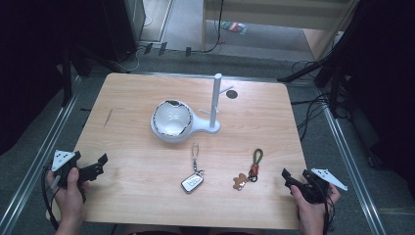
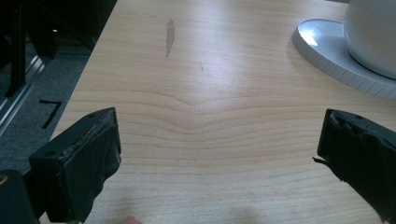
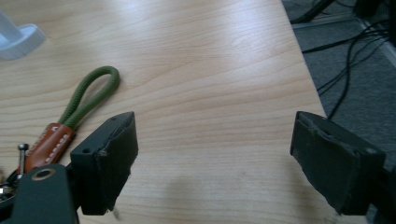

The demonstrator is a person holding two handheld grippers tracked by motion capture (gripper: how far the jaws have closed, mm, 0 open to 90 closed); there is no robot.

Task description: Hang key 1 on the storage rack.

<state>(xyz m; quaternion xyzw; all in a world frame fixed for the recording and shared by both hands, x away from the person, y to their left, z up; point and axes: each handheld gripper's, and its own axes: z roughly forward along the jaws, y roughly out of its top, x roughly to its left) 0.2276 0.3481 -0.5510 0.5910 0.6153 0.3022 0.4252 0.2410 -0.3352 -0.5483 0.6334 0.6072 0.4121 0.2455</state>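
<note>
A white stand (image 1: 214, 100) with an upright post and short pegs rises mid-table, and its base carries a round white bowl (image 1: 170, 119). In front of it lie a silver key fob (image 1: 193, 181) on a ring and a keychain (image 1: 253, 165) with a green cord loop, a brown leather tab and a small bear charm. My left gripper (image 1: 99, 165) rests open at the table's near left corner, jaws wide over bare wood (image 2: 219, 135). At the near right, my right gripper (image 1: 289, 179) is open too, and the green loop (image 3: 88, 100) lies just left of its jaws (image 3: 215, 135). Nothing is held.
The wooden table (image 1: 132, 152) has a dark streak (image 2: 170, 36) near its left side and a small dark disc (image 1: 231, 94) behind the stand. The stand's base rim (image 2: 327, 51) is far right of my left jaws. Cables (image 3: 345, 70) run on the floor beyond the right edge.
</note>
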